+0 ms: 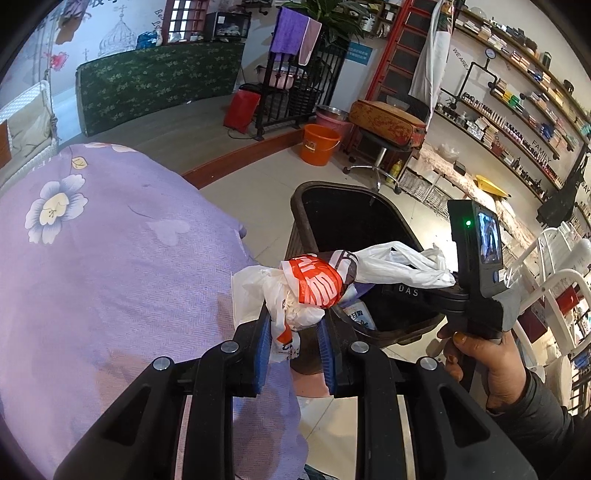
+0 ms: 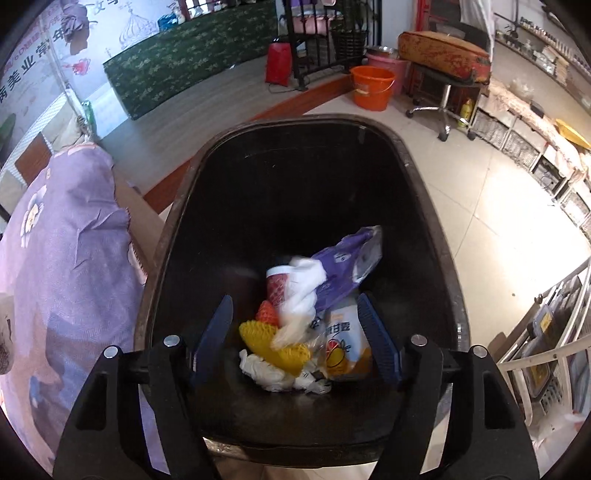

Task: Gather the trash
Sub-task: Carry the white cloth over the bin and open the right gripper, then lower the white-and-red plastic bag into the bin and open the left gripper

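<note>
Pale glossy floor tiles are seen, with a wooden platform raised at 11 o'clock. A green patterned counter is set against the mural wall. Long shelves are filled at 2 o'clock. An orange bucket is placed beside a stool.

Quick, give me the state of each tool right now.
Left tool: shut on the bag, beside the bin.
Right tool: open, holding nothing, over the bin.
</note>
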`<act>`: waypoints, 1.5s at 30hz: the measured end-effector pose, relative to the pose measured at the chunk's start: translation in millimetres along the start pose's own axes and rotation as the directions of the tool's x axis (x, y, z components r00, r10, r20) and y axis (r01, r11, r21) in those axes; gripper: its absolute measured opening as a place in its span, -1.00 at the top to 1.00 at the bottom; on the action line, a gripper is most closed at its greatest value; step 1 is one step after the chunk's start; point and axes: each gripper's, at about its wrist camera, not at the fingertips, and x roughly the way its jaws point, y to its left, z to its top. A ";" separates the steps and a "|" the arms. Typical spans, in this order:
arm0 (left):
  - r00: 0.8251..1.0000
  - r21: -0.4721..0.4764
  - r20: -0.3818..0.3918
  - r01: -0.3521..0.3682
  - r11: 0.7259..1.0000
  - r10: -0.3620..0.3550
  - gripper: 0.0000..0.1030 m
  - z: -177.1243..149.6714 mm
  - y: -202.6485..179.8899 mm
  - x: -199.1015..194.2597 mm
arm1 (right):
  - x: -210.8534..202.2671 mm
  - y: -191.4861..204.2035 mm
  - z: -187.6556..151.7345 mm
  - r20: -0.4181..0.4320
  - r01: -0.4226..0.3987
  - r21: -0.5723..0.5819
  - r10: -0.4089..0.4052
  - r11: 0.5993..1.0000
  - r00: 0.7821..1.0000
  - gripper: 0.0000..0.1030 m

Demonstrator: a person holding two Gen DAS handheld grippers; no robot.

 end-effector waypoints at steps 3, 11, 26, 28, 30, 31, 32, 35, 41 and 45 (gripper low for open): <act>1.000 0.004 -0.007 0.009 1.000 -0.009 0.56 1.5 -0.9 3.2 | -6.9 0.4 -0.2 0.020 0.001 0.000 -0.001 1.000 1.000 -0.40; 0.999 0.018 -0.030 0.035 0.999 -0.035 0.56 6.0 -5.8 16.1 | -42.4 -11.0 9.7 0.129 -0.002 0.041 -0.004 0.999 0.992 -0.54; 0.993 0.103 -0.094 0.074 0.992 -0.065 0.56 26.8 -43.7 65.6 | -86.5 -45.3 15.1 0.240 0.012 0.132 -0.044 0.991 0.970 -0.59; 0.992 0.117 -0.110 0.074 0.990 -0.061 0.56 27.0 -50.7 73.6 | -90.7 -51.0 15.5 0.246 0.014 0.144 -0.050 0.989 0.968 -0.65; 0.989 0.121 -0.131 0.080 0.989 -0.064 0.56 27.0 -58.0 83.0 | -95.1 -58.1 14.7 0.257 0.017 0.161 -0.058 0.987 0.965 -0.67; 0.988 0.127 -0.142 0.083 0.988 -0.064 0.56 27.0 -60.8 87.6 | -97.8 -61.1 13.9 0.264 0.016 0.168 -0.060 0.986 0.963 -0.68; 0.987 0.132 -0.149 0.082 0.988 -0.062 0.56 26.7 -62.4 90.7 | -100.6 -63.3 14.1 0.271 0.015 0.174 -0.063 0.985 0.961 -0.68; 0.984 0.154 -0.169 0.083 0.985 -0.056 0.56 27.9 -69.8 100.8 | -105.1 -70.6 13.0 0.289 0.026 0.189 -0.081 0.982 0.954 -0.68; 0.979 0.176 -0.195 0.093 0.980 -0.058 0.56 32.4 -77.0 117.9 | -107.0 -82.5 13.0 0.299 0.030 0.220 -0.096 0.975 0.949 -0.69; 0.981 0.187 -0.188 0.090 0.978 -0.054 0.00 31.9 -81.3 119.6 | -106.4 -88.2 12.9 0.296 0.035 0.230 -0.104 0.973 0.949 -0.69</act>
